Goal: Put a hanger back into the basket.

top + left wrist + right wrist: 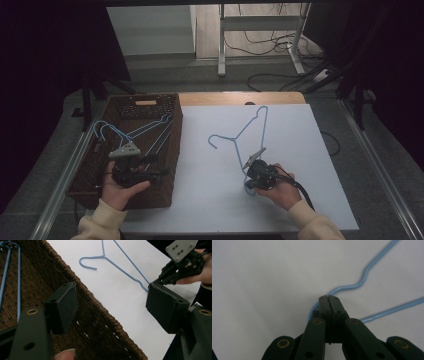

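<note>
sleeves (107, 220): cream knit | grippers: black, brass-ringed screw holes | top plate (125, 149): grey three-cornered | cable (300, 189): black

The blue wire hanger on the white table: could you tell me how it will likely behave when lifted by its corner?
The blue wire hanger looks thin, so probably light. The right gripper pinches one bent end, so the long far side may sag or swing. The smooth wire could pivot between the shut jaws.

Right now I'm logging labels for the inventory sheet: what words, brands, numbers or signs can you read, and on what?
None: no readable text on the blue hanger, the wicker basket, the white tabletop, the left gripper or the right gripper.
</note>
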Action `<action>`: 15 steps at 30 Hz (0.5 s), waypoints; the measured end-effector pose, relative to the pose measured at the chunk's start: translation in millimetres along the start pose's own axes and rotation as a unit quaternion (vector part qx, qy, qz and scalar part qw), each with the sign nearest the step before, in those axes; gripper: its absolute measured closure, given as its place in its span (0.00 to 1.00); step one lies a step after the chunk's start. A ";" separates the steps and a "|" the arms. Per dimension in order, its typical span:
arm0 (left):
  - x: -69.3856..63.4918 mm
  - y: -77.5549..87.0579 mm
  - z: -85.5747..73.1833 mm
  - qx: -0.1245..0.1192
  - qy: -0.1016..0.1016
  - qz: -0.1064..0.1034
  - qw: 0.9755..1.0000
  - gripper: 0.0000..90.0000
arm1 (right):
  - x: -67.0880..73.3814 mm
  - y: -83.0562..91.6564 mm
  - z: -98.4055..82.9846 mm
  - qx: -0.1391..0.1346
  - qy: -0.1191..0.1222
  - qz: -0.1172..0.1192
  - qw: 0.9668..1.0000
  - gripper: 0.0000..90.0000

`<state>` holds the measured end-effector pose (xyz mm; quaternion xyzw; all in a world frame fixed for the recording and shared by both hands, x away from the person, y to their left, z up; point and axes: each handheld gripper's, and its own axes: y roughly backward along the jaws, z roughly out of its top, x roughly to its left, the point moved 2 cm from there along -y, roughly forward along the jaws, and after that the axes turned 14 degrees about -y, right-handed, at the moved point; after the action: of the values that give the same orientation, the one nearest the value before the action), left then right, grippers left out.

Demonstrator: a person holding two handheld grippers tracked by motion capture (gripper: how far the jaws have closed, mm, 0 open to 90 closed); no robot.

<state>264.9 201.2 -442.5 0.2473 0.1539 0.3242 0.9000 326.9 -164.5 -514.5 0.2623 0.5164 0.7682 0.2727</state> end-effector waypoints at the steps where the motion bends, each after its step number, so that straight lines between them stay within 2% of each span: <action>1: 0.3 0.7 0.0 0.000 0.000 0.001 1.000 0.28 | 0.7 -2.2 -1.9 0.005 0.000 0.001 1.000 1.00; 4: 1.1 1.9 -0.1 -0.002 0.002 0.002 1.000 0.28 | 2.4 -2.5 -4.3 0.003 -0.002 0.000 1.000 1.00; 7: 2.7 2.5 -0.6 -0.005 0.008 -0.001 1.000 0.28 | 7.0 -2.9 -6.9 0.002 -0.006 0.013 1.000 1.00; 9: 2.7 2.5 -0.6 -0.005 0.007 -0.001 1.000 0.28 | 12.6 -4.2 -8.2 0.003 -0.004 0.031 0.999 1.00; 10: 2.7 2.5 -0.6 -0.005 0.007 -0.001 1.000 0.28 | 12.6 -4.2 -8.2 0.003 -0.004 0.031 0.999 1.00; 11: 2.7 2.1 -0.6 -0.004 0.007 -0.001 1.000 0.28 | 18.9 -5.0 -7.9 0.006 0.006 0.031 0.999 1.00; 12: 2.7 2.1 -0.6 -0.004 0.007 -0.001 1.000 0.28 | 18.9 -5.0 -7.9 0.006 0.006 0.031 0.999 1.00; 13: 2.4 1.9 -0.5 -0.004 0.008 -0.002 1.000 0.28 | 26.2 -7.4 -7.5 0.011 0.014 0.053 0.998 1.00; 14: 2.4 1.9 -0.5 -0.004 0.008 -0.002 1.000 0.28 | 26.2 -7.4 -7.5 0.011 0.014 0.053 0.998 1.00; 15: 2.7 1.7 -0.5 -0.004 0.007 -0.003 1.000 0.28 | 32.9 -8.6 -6.4 0.014 0.027 0.052 0.998 1.00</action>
<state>265.8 204.3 -442.3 0.2413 0.1598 0.3241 0.9007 300.3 -143.2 -520.6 0.2720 0.5195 0.7810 0.2149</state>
